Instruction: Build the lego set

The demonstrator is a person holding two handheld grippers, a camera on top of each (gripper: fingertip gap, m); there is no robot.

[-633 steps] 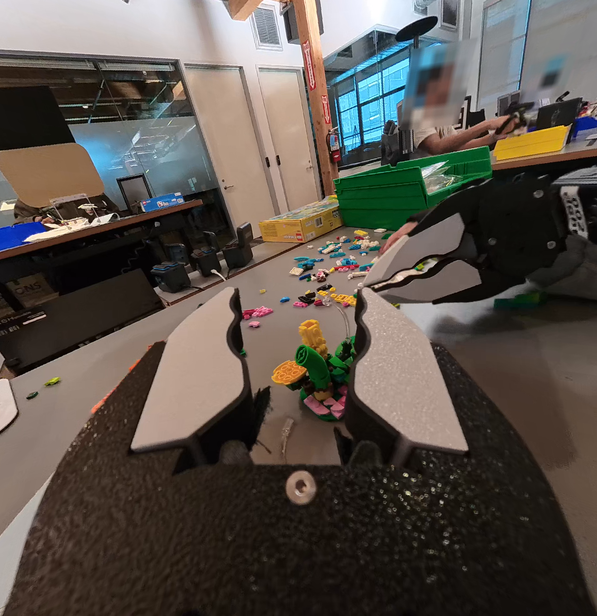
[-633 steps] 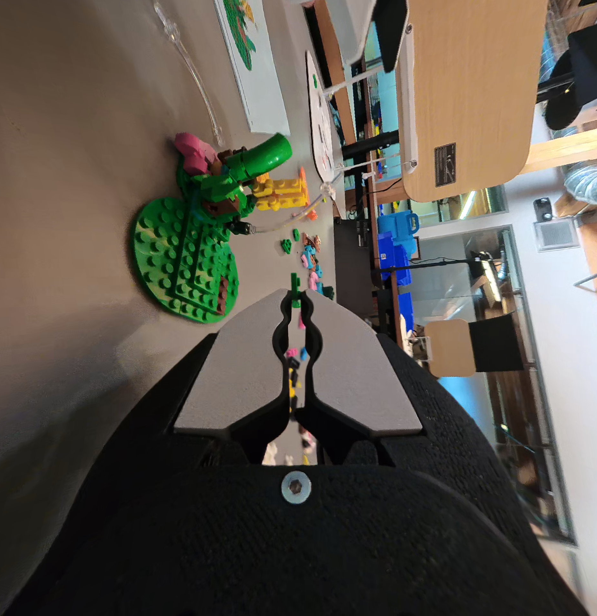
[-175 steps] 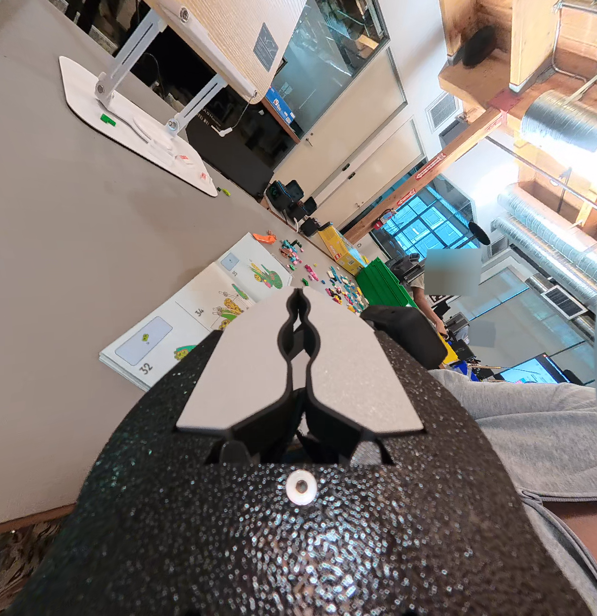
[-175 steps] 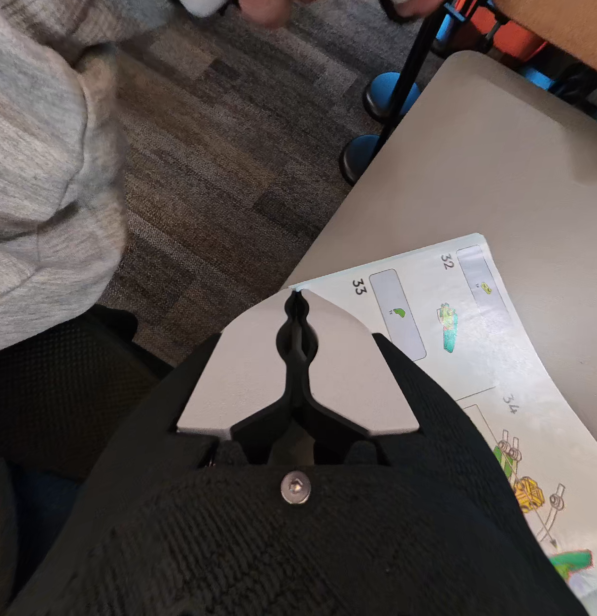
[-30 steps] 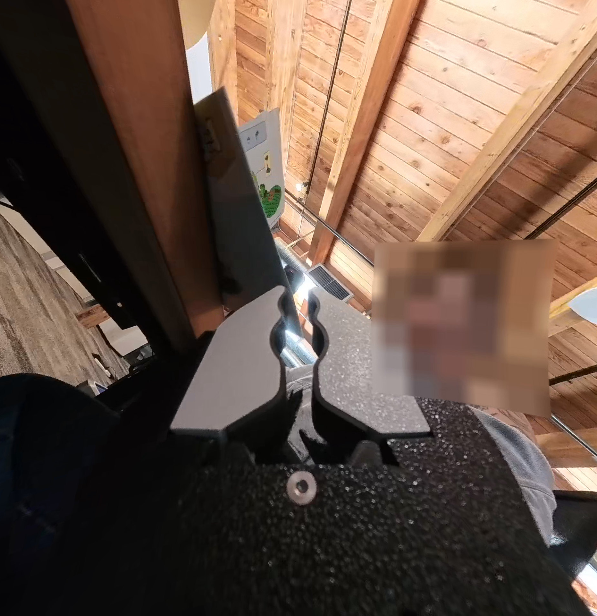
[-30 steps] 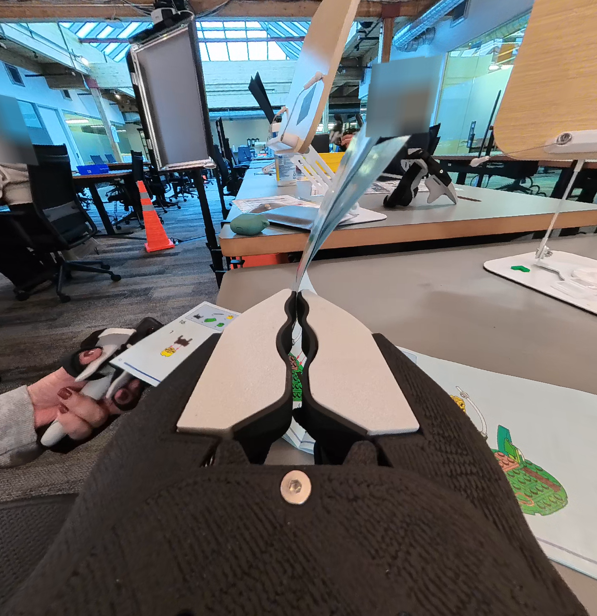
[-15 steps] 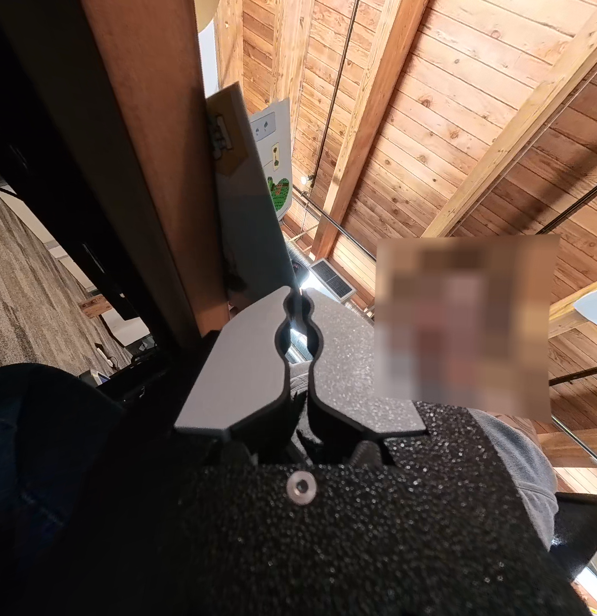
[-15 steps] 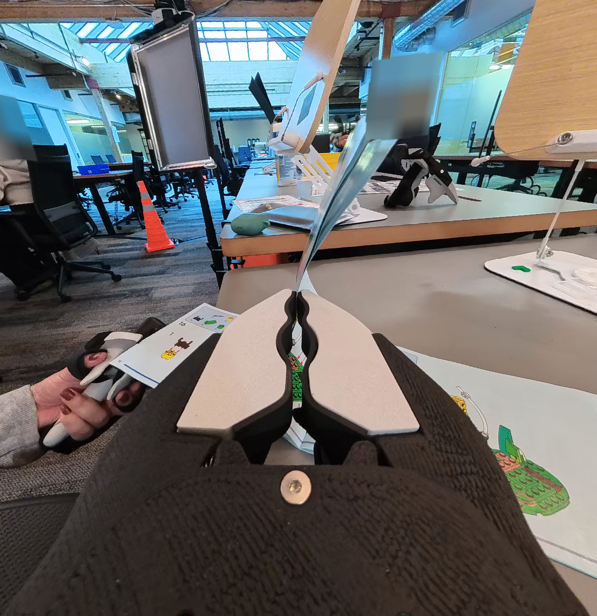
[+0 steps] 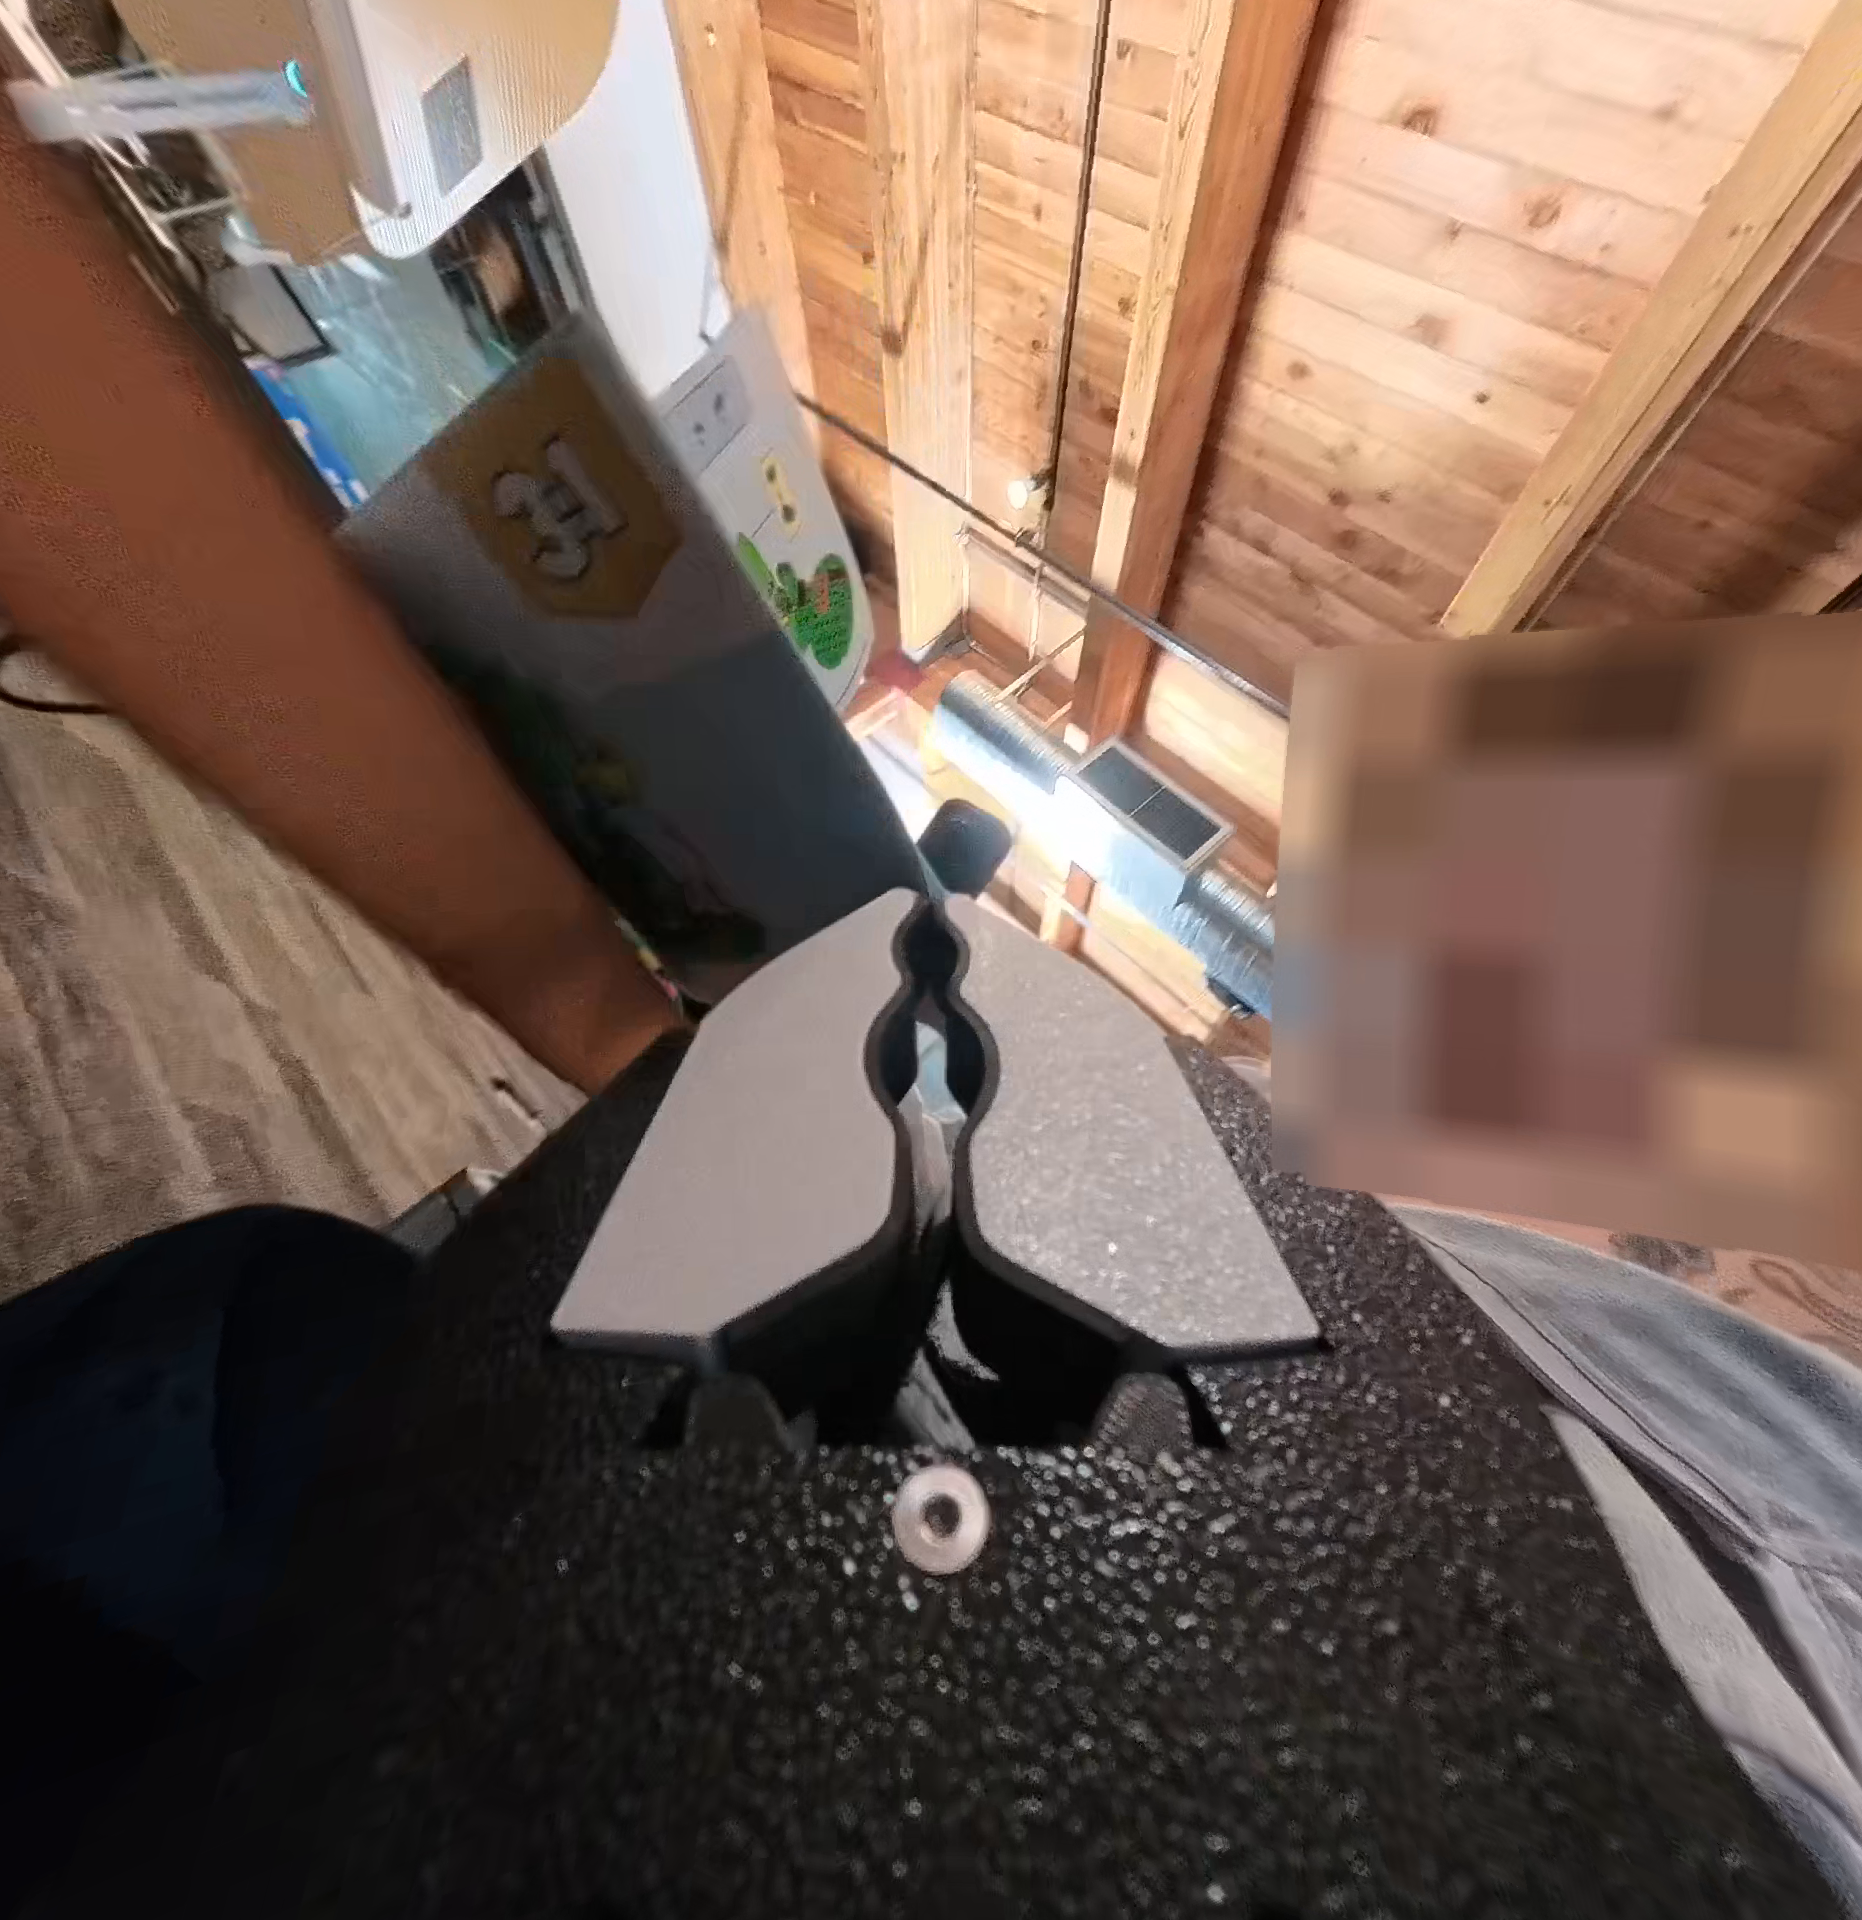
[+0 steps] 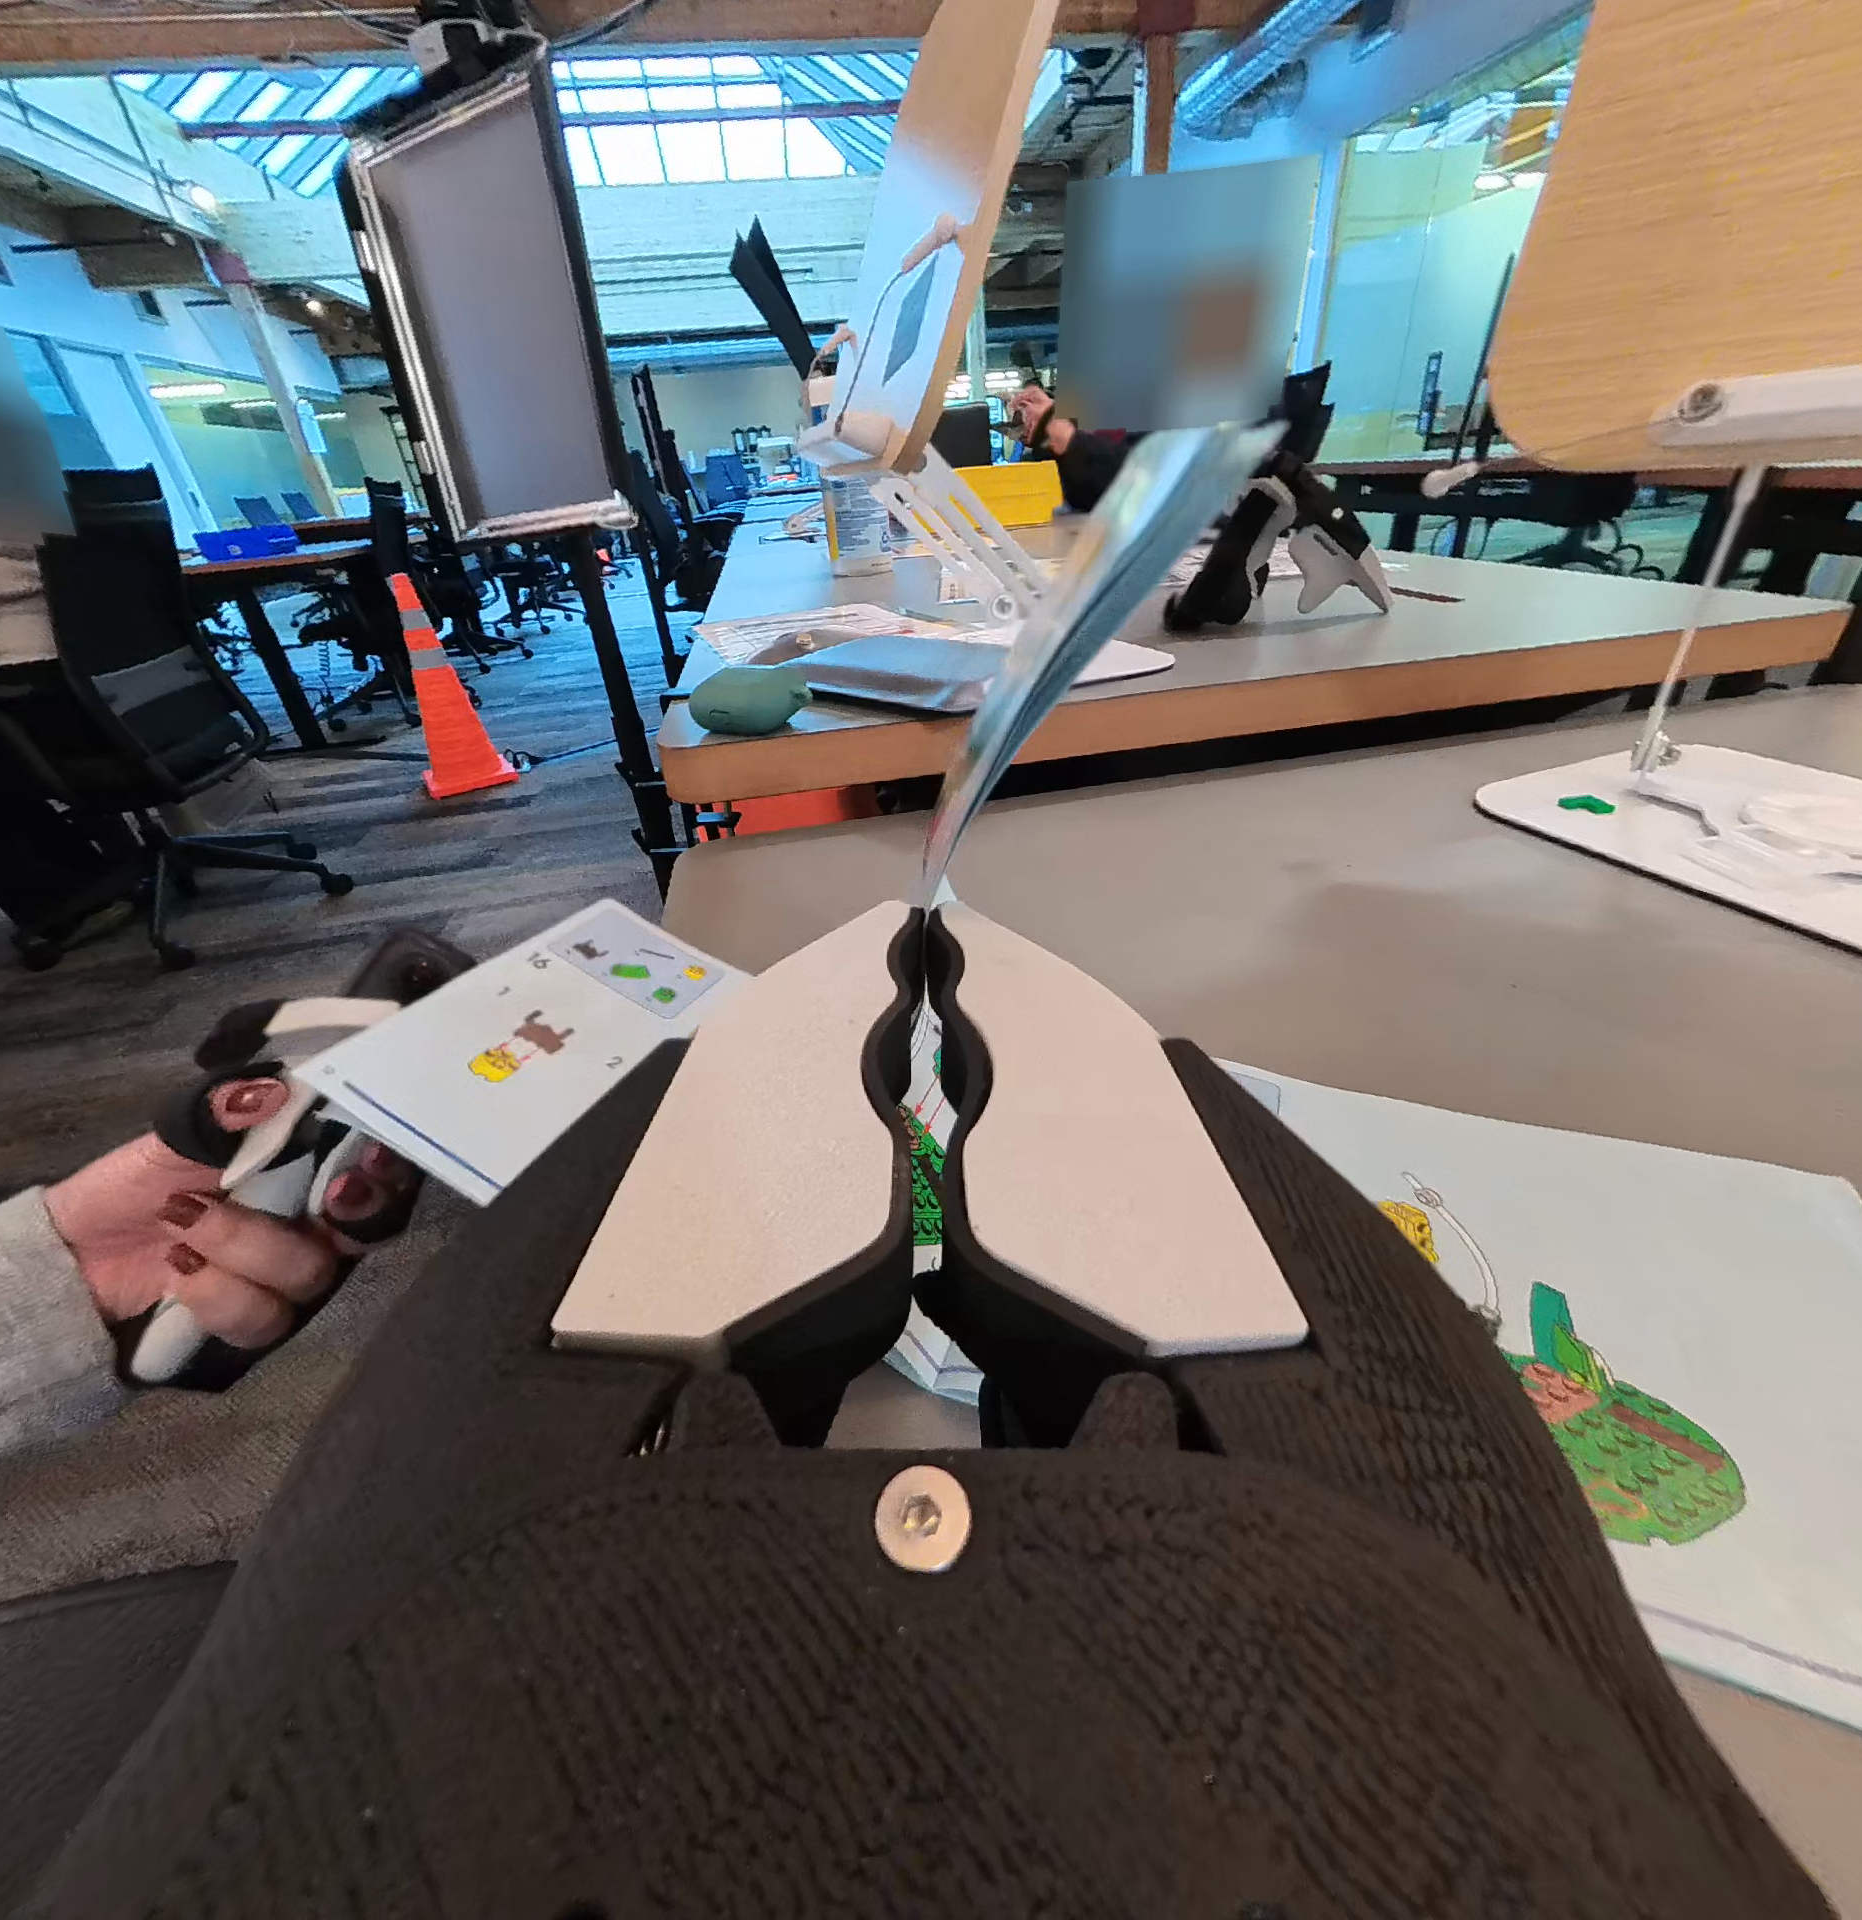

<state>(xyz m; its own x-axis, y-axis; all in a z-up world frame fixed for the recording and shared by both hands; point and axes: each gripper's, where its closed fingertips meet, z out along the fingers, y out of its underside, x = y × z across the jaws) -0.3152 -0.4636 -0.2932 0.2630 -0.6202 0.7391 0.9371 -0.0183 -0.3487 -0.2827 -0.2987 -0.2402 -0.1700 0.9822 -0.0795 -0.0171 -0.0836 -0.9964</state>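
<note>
Low at the left edge of the right wrist view, a hand (image 10: pixel 179 1247) grips the left gripper (image 10: pixel 283 1049), whose fingers close on the corner of a booklet page (image 10: pixel 511 1060); most of that tool is hidden behind the page and the hand. A sleeve (image 10: pixel 23 1330) is cut off by the frame. Above it lies open floor (image 10: pixel 283 894) with an orange cone (image 10: pixel 444 696) and office chairs (image 10: pixel 137 707). At centre, the right gripper (image 10: pixel 925 914) has its tips pressed together on a thin stack of pages (image 10: pixel 1062 644), which rises edge-on toward the upper right and blurs at its far end. Between the fingers lower down, printed paper shows through. To the right the open booklet (image 10: pixel 1581 1351) lies flat on the grey table (image 10: pixel 1322 935); its lower corner runs out of frame. A white stand base (image 10: pixel 1685 831) sits near the table's right edge, with bare table between it and the booklet.

From the left wrist view, the picture is blurred and tilted toward a wooden ceiling (image 9: pixel 1322 312). At left the table edge (image 9: pixel 231 571) runs diagonally. A shaded page (image 9: pixel 698 727) hangs beside it down to the left gripper (image 9: pixel 932 914), whose tips meet there; whether they pinch it is hard to make out here. A mosaic patch covers the right side.
</note>
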